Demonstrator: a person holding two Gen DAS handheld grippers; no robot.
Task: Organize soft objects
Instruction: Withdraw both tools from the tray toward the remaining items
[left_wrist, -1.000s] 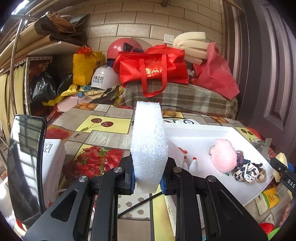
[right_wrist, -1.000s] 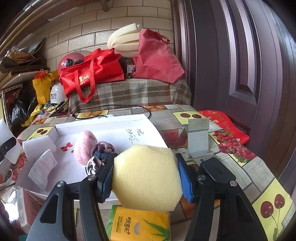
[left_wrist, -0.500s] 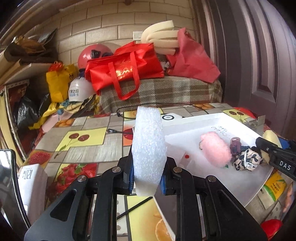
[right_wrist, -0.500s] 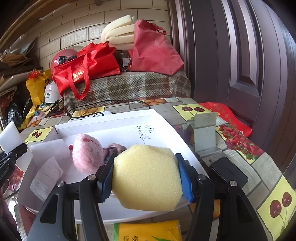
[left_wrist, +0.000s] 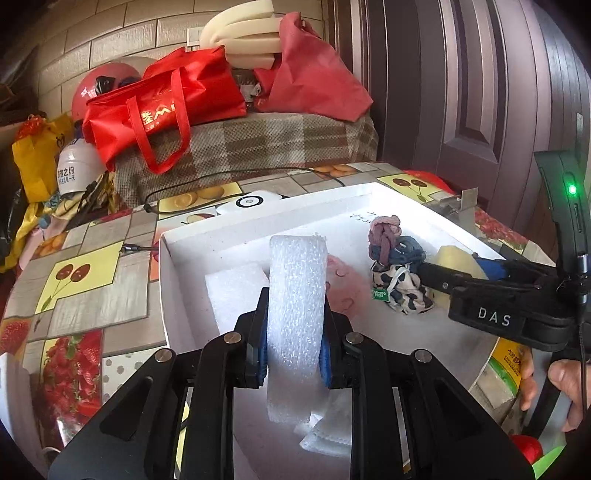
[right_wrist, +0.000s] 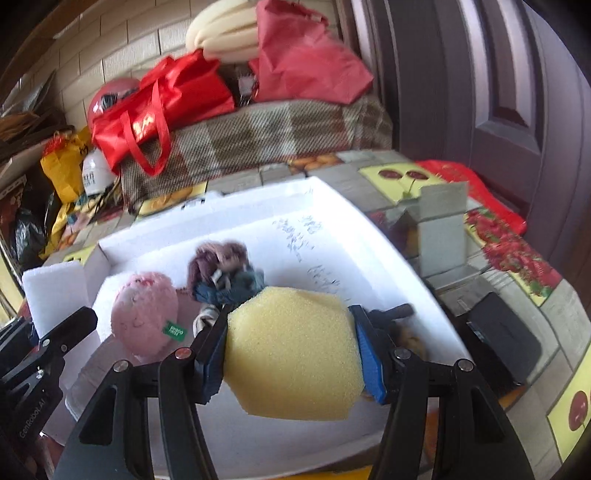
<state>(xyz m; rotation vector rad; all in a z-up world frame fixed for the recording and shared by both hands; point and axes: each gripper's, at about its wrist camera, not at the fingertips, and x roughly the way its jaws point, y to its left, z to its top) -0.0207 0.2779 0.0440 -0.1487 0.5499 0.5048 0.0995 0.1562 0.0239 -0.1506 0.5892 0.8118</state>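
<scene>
My left gripper (left_wrist: 293, 339) is shut on a white foam strip (left_wrist: 297, 295), held upright over the white box (left_wrist: 164, 288). My right gripper (right_wrist: 291, 347) is shut on a yellow sponge (right_wrist: 295, 350) above the same white box (right_wrist: 332, 206). In the left wrist view the right gripper (left_wrist: 458, 271) reaches in from the right with the yellow sponge (left_wrist: 456, 260) partly hidden behind its fingers. Inside the box lie a pink plush (right_wrist: 144, 314), a knotted bundle of hair ties (left_wrist: 397, 258), and a white foam pad (left_wrist: 236, 288). The left gripper (right_wrist: 55, 339) shows at the left edge of the right wrist view.
The box sits on a fruit-patterned tablecloth (left_wrist: 92, 280). Behind it are a plaid-covered stack (left_wrist: 258, 147) with red bags (left_wrist: 166, 107), a black cable (left_wrist: 240, 177) and a grey metal bracket (right_wrist: 441, 229). A dark wooden door (right_wrist: 498, 92) stands at right. A yellow tissue pack (left_wrist: 506, 365) lies by the box.
Both grippers have moved forward over the white box with their loads still gripped. The left gripper swung right and rolled, so the box interior now lies under the foam strip.
</scene>
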